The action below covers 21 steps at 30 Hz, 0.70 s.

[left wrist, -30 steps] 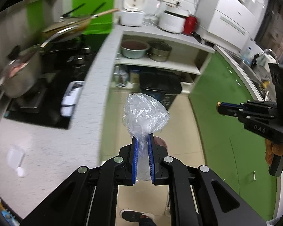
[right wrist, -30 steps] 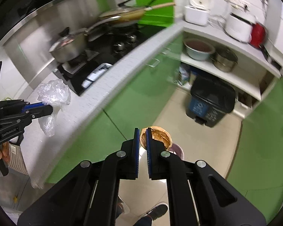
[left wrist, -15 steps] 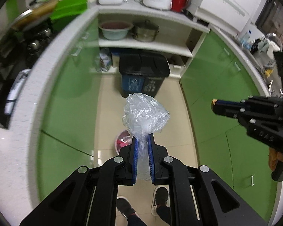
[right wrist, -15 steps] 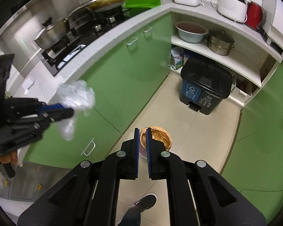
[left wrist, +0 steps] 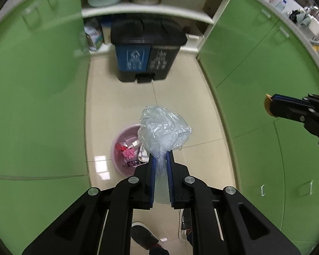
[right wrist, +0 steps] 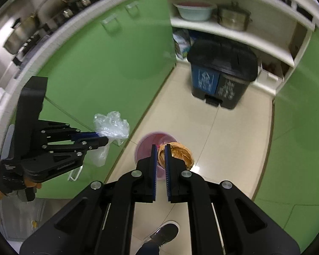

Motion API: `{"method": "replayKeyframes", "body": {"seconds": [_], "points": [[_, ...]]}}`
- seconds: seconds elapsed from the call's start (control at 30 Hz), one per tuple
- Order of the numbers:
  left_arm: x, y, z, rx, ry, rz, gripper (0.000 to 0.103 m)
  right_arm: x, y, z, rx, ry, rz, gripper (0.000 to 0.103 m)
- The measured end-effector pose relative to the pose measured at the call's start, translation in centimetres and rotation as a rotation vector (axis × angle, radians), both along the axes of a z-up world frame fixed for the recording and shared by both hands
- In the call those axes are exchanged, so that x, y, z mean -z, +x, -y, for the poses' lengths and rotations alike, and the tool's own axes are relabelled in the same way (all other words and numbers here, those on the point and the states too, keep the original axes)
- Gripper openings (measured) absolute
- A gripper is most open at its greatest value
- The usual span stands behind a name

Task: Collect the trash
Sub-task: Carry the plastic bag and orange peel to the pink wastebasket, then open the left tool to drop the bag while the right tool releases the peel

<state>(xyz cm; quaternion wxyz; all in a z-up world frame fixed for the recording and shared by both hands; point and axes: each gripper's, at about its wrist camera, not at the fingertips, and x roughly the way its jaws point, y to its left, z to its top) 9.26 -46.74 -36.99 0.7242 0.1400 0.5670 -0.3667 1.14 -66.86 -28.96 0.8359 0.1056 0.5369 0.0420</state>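
Observation:
My left gripper (left wrist: pixel 161 155) is shut on a crumpled clear plastic bag (left wrist: pixel 163 131), held above a small pink bin (left wrist: pixel 123 148) with trash in it on the floor. My right gripper (right wrist: pixel 160 148) is shut on a brown round shell-like piece of trash (right wrist: pixel 178 153), held over the same pink bin (right wrist: pixel 148 140). The left gripper (right wrist: pixel 102 139) with its bag (right wrist: pixel 111 125) shows at the left of the right wrist view. The right gripper (left wrist: pixel 272 104) shows at the right edge of the left wrist view.
A black two-part pedal bin (left wrist: pixel 146 55) with blue and black fronts stands under a white shelf (left wrist: pixel 146 10) holding a bowl and a pot. Green cabinet doors (left wrist: pixel 32 85) line both sides of the tiled floor (left wrist: pixel 180 97). The person's shoes (left wrist: pixel 144 238) are below.
Both grippers have swung away from the counter and stove and tilted down toward the floor. The pink bin now lies under both. Both still hold their trash.

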Motion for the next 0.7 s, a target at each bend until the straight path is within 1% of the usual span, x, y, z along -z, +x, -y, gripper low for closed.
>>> {"method": "replayKeyframes", "body": {"seconds": [0.1, 0.13, 0.23, 0.33, 0.4, 0.43, 0.5, 0.53, 0.57, 0.63, 0.67, 0.7], "points": [[3.5, 0.6, 0.8, 0.009, 0.013, -0.030, 0.011, 3.6, 0.3, 0.2, 0.010, 0.009, -0.024, 0.006], [5.0, 0.8, 1.1, 0.013, 0.020, -0.041, 0.011, 4.2, 0.5, 0.3, 0.012, 0.011, -0.028, 0.006], [7.5, 1.4, 1.7, 0.018, 0.030, -0.063, 0.011, 6.9, 1.1, 0.6, 0.018, 0.014, -0.039, 0.006], [9.5, 1.9, 2.1, 0.025, 0.030, -0.075, 0.011, 8.5, 1.4, 0.8, 0.023, 0.014, -0.041, 0.006], [10.2, 2.2, 2.2, 0.022, 0.031, -0.075, 0.013, 9.5, 1.7, 1.0, 0.028, 0.016, -0.044, 0.006], [10.6, 2.3, 2.2, 0.016, 0.036, -0.068, 0.017, 10.0, 1.8, 1.1, 0.029, 0.018, -0.046, 0.006], [11.0, 2.5, 2.1, 0.009, 0.040, -0.065, 0.040, 10.4, 1.9, 1.0, 0.029, 0.020, -0.047, 0.006], [11.2, 2.3, 2.1, 0.006, 0.042, -0.058, 0.068, 10.7, 1.9, 1.0, 0.028, 0.021, -0.048, 0.006], [11.2, 2.4, 2.0, 0.004, 0.032, -0.058, 0.091, 10.8, 1.8, 0.9, 0.027, 0.021, -0.049, 0.006], [11.4, 2.5, 1.8, 0.000, 0.028, -0.057, 0.092, 11.2, 1.8, 0.7, 0.024, 0.022, -0.051, 0.006], [11.5, 2.6, 1.7, -0.005, 0.037, -0.054, 0.095, 11.3, 1.8, 0.6, 0.023, 0.023, -0.052, 0.006], [11.5, 2.7, 1.5, -0.012, 0.038, -0.053, 0.096, 11.3, 1.9, 0.5, 0.022, 0.024, -0.053, 0.006]]}}
